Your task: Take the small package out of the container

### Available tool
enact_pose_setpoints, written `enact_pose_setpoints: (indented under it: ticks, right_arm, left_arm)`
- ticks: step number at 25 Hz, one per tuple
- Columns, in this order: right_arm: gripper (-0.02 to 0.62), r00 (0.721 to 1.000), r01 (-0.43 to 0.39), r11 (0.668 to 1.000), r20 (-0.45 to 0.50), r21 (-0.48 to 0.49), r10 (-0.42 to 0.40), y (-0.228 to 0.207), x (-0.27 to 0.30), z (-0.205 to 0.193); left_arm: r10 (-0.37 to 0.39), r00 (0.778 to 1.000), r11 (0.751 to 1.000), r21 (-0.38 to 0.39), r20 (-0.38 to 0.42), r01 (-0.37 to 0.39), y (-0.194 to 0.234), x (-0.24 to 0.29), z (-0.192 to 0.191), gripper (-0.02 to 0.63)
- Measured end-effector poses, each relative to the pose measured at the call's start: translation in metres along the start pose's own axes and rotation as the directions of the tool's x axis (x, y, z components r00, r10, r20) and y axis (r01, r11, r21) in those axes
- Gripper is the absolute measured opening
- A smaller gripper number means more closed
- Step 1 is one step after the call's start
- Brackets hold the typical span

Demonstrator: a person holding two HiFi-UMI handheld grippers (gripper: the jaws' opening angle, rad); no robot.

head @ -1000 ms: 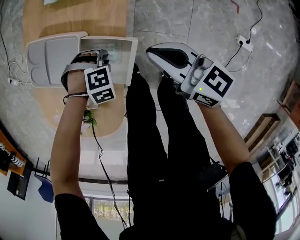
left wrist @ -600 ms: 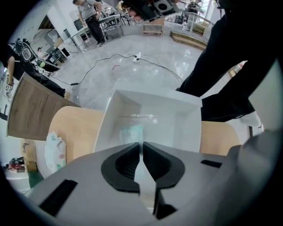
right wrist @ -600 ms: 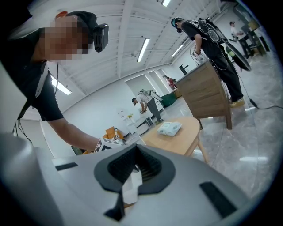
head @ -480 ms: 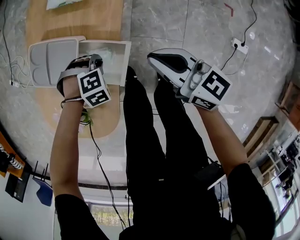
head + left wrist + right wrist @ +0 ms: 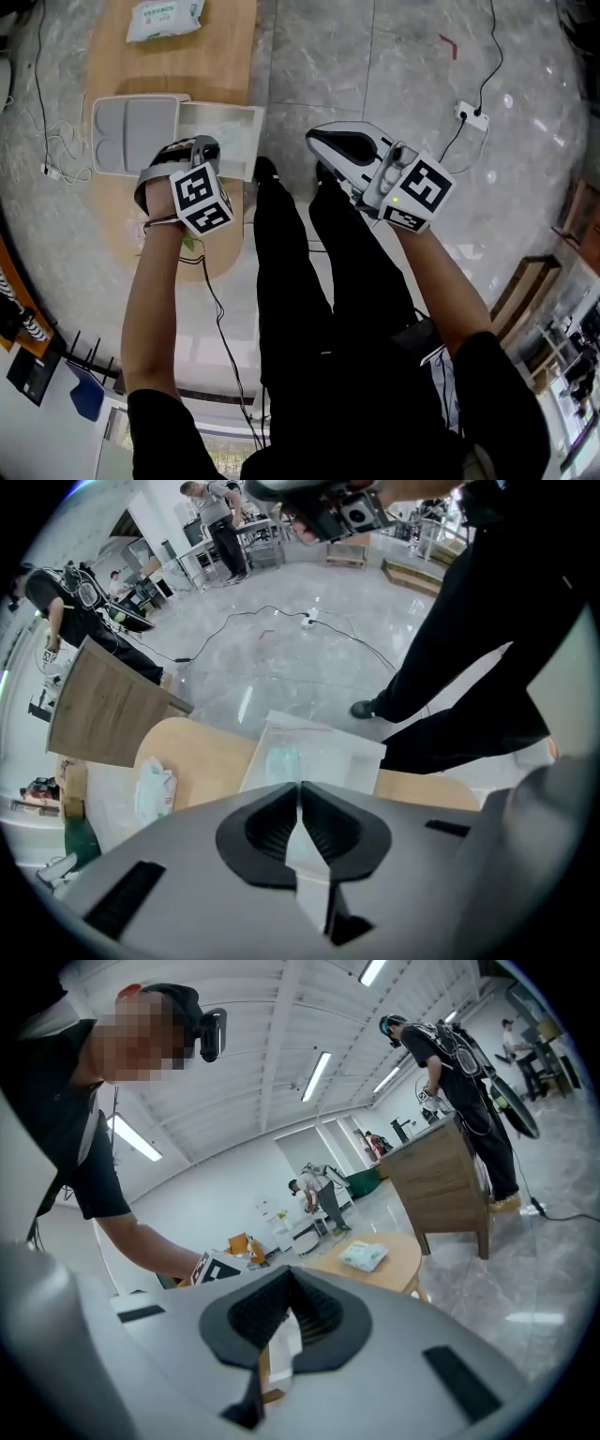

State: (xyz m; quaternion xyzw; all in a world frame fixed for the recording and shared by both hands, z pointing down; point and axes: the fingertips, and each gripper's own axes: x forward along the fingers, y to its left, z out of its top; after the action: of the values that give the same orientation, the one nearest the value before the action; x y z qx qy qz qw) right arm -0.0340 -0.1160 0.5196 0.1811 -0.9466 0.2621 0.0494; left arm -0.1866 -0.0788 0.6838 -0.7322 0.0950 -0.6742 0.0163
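Left gripper (image 5: 301,787) straight down over container (image 5: 361,761), jaws just closed, empty, right gripper (image 5: 288,1271) level, jaws together.

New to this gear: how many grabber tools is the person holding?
2. Left gripper: over the open container, jaws just closing, nothing clearly between them. Right gripper: over the floor beside the person's legs. No others show.

Worktop (image 5: 230,56): light wood, faint grain. Floor (image 5: 422,75): glossy grey marble, pale veins, one red mark (image 5: 452,45). Container (image 5: 255,141): white. Package (image 5: 281,763) in it: pale green. Tray (image 5: 131,131): plain light grey. Wipes (image 5: 165,19): white, green print. Trousers (image 5: 300,309): black. Power strip (image 5: 469,114): white, black cable.
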Motion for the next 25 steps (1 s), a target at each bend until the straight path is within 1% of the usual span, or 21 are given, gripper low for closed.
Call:
enact_pose_setpoints:
  ticks: [3,8,11,13,16,19,25]
  right_arm:
    - [0.011,1.000,-0.003,1.000,0.017,-0.027,0.004,0.012,-0.014,0.028]
    - [0.011,0.999,0.008,0.998,0.048,-0.069,-0.004,0.033,-0.040,0.080]
    - [0.011,0.997,0.009,0.995,0.079,-0.104,-0.001,0.048,-0.054,0.118]
    - [0.011,0.995,0.005,0.991,0.102,-0.132,0.009,0.059,-0.065,0.145]
    - [0.011,0.991,-0.002,0.986,0.130,-0.169,0.024,0.079,-0.082,0.181]
    - [0.011,0.987,-0.018,0.978,0.152,-0.209,0.050,0.106,-0.096,0.214]
    - [0.011,0.970,-0.079,0.949,0.196,-0.305,0.143,0.158,-0.119,0.274]
  left_arm:
    - [0.019,1.000,0.999,-0.037,0.022,-0.019,0.001,-0.033,0.015,0.029]
    - [0.099,0.992,0.992,-0.091,0.077,-0.092,0.015,-0.098,0.045,0.029]
    - [0.158,0.982,0.983,-0.115,0.106,-0.145,0.027,-0.145,0.062,0.029]
    - [0.208,0.970,0.972,-0.136,0.125,-0.191,0.040,-0.179,0.074,0.028]
    - [0.285,0.945,0.952,-0.160,0.160,-0.260,0.056,-0.235,0.092,0.028]
    - [0.357,0.913,0.928,-0.190,0.197,-0.321,0.067,-0.290,0.107,0.028]
    - [0.497,0.832,0.860,-0.269,0.247,-0.434,0.087,-0.388,0.123,0.028]
